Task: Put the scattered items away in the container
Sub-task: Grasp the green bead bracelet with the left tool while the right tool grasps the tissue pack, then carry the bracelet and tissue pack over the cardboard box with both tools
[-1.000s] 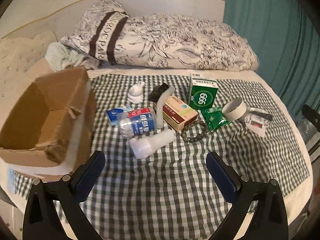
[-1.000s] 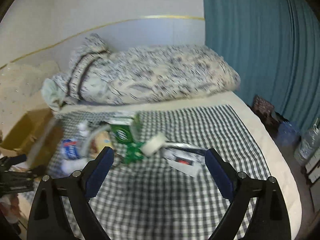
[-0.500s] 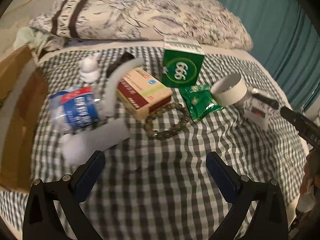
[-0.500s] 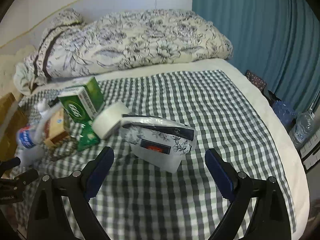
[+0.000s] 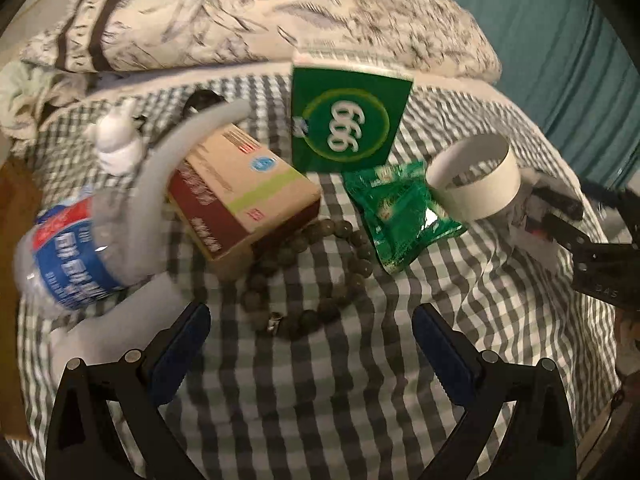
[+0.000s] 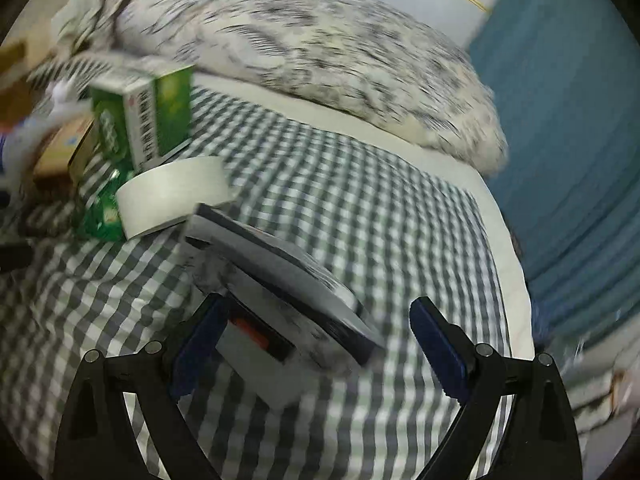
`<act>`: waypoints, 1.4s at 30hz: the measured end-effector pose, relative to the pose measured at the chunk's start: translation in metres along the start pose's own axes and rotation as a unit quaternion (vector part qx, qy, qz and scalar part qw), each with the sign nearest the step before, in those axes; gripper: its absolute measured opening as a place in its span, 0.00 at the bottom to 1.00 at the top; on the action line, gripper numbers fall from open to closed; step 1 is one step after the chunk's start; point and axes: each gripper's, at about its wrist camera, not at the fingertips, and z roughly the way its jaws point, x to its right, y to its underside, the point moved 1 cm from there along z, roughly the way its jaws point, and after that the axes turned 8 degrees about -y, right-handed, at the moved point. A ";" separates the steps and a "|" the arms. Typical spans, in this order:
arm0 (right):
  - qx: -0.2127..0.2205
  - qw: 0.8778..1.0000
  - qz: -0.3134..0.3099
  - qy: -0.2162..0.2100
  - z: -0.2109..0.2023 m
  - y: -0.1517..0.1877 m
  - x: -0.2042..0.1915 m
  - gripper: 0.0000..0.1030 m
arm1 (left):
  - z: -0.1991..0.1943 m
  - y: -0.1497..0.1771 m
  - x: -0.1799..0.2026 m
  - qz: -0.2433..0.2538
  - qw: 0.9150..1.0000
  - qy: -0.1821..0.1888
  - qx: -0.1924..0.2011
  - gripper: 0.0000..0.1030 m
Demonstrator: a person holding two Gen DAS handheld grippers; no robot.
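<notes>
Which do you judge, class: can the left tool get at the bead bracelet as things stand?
Probably yes. The left tool is open, and the bead bracelet lies just ahead on the checked cloth with nothing on top. The tan box touches only its far edge.

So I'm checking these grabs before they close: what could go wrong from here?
1. The left gripper, open, frames the bead bracelet; its loose loop lies flat on the checked cloth, so the fingers may pinch fabric instead.
2. The right gripper, open, straddles the flat floral pouch, which looks tilted and could slide out.
3. Both views are blurred, so aim is uncertain.
</notes>
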 end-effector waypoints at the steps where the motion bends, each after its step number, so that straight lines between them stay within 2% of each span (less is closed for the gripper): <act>1: -0.004 1.000 -0.007 -0.002 0.006 -0.001 -0.004 0.90 | 0.006 0.000 -0.001 0.001 1.000 0.000 -0.008 1.00; 4: -0.027 0.999 -0.010 -0.022 0.023 0.001 -0.011 0.89 | 0.016 0.000 -0.003 0.007 1.000 -0.001 -0.009 0.98; 6: -0.041 0.999 -0.009 -0.035 0.028 0.006 -0.017 0.73 | 0.015 0.000 -0.002 0.016 1.000 -0.004 -0.003 0.92; 8: -0.043 0.998 0.002 -0.042 0.026 0.008 -0.023 0.51 | 0.014 -0.001 -0.002 0.024 1.000 -0.006 0.000 0.80; 10: -0.042 0.998 0.012 -0.043 0.018 0.012 -0.025 0.36 | 0.010 -0.002 0.000 0.035 0.999 0.005 0.001 0.60; 11: -0.041 0.998 0.020 -0.043 0.013 0.012 -0.025 0.33 | 0.008 -0.001 0.001 0.040 0.999 0.011 0.002 0.55; 13: -0.037 0.997 0.041 -0.051 0.004 0.013 -0.026 0.32 | 0.006 0.000 0.004 0.051 0.999 0.016 0.002 0.42; 15: -0.028 0.996 0.056 -0.063 -0.003 0.015 -0.028 0.31 | 0.005 0.001 0.008 0.062 0.998 0.010 -0.001 0.41; 18: -0.019 0.995 0.066 -0.078 -0.013 0.016 -0.036 0.30 | 0.013 -0.005 0.011 0.060 0.998 0.018 -0.022 0.49; 19: -0.018 0.994 0.067 -0.083 -0.015 0.017 -0.039 0.30 | 0.016 -0.008 0.010 0.050 0.998 0.030 -0.024 0.58; 21: -0.018 0.994 0.069 -0.084 -0.014 0.016 -0.042 0.30 | 0.023 -0.017 0.005 0.015 0.998 0.059 -0.030 0.64; 23: -0.021 0.993 0.074 -0.084 -0.012 0.016 -0.044 0.30 | 0.027 -0.021 0.007 0.009 0.998 0.057 -0.032 0.64; 24: -0.021 0.993 0.078 -0.083 -0.013 0.016 -0.044 0.30 | 0.027 -0.021 0.010 0.022 0.998 0.047 -0.027 0.53; 25: -0.022 0.993 0.082 -0.084 -0.014 0.016 -0.043 0.30 | 0.026 -0.019 0.013 0.035 0.998 0.037 -0.022 0.29; 27: -0.020 0.992 0.087 -0.087 -0.017 0.016 -0.041 0.30 | 0.023 -0.016 0.012 0.044 0.998 0.043 -0.019 0.20; 29: -0.018 0.992 0.092 -0.090 -0.022 0.016 -0.039 0.27 | 0.019 -0.014 0.005 0.027 0.998 0.061 -0.023 0.10; 36: -0.003 0.982 0.147 -0.123 -0.042 0.017 -0.039 0.20 | -0.013 0.007 -0.008 -0.003 0.997 0.078 -0.002 0.10; 42: 0.019 0.980 0.140 -0.142 -0.072 0.009 -0.059 0.18 | -0.063 0.014 -0.025 -0.020 0.996 0.085 0.033 0.10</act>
